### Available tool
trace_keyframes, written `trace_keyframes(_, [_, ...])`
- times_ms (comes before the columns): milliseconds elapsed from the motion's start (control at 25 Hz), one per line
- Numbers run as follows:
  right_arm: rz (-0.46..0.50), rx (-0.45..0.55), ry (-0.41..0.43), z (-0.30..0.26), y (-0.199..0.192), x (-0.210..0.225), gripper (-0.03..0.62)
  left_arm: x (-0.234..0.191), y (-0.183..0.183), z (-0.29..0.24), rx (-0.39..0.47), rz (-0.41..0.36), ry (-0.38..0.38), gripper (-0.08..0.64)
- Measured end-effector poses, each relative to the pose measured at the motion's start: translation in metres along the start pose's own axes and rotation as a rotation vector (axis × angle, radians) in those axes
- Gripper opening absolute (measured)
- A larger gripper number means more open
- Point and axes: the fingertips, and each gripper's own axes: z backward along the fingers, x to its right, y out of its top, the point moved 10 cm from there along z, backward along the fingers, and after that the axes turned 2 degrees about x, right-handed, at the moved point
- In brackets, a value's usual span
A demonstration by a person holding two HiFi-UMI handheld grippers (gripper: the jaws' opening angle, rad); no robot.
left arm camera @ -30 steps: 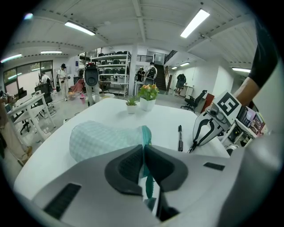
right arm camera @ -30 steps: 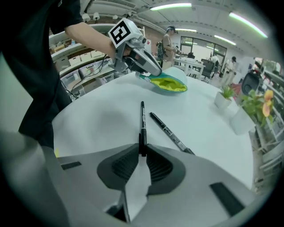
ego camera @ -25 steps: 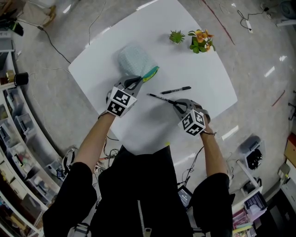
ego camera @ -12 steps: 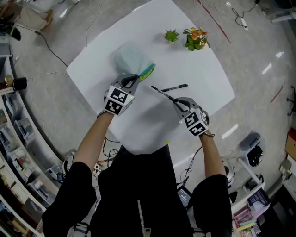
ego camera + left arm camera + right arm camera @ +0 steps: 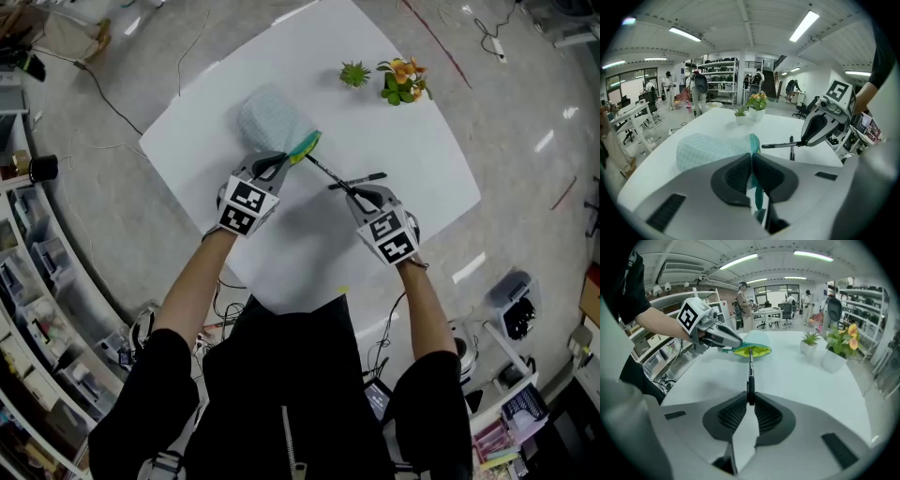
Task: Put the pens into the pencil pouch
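The pale green checked pencil pouch [image 5: 269, 119] lies on the white table [image 5: 412, 150]. My left gripper [image 5: 278, 161] is shut on the teal rim [image 5: 754, 146] of its mouth. My right gripper [image 5: 354, 194] is shut on a black pen [image 5: 330, 176], which hangs above the table. The pen's far tip reaches the pouch's yellow-green opening [image 5: 751, 351]. In the right gripper view the pen [image 5: 750, 373] runs straight out from between the pads. A second black pen [image 5: 367, 177] lies on the table just beside my right gripper.
Two small potted plants [image 5: 356, 74] [image 5: 405, 81] stand at the table's far right corner. Cables trail over the floor around the table. Shelves with boxes [image 5: 28, 281] line the left side.
My right gripper has lifted the pen off the table, rolled, and carried it left toward the pouch, so its tip now meets the pouch's mouth. The left gripper has kept still.
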Motion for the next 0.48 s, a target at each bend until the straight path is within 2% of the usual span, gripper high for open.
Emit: trace_keyframes(480, [-0.087,-0.054,0.02,-0.033,0.032,0.012,0.063,0.0,0.001,-0.006,0.004,0.003,-0.013,0.037])
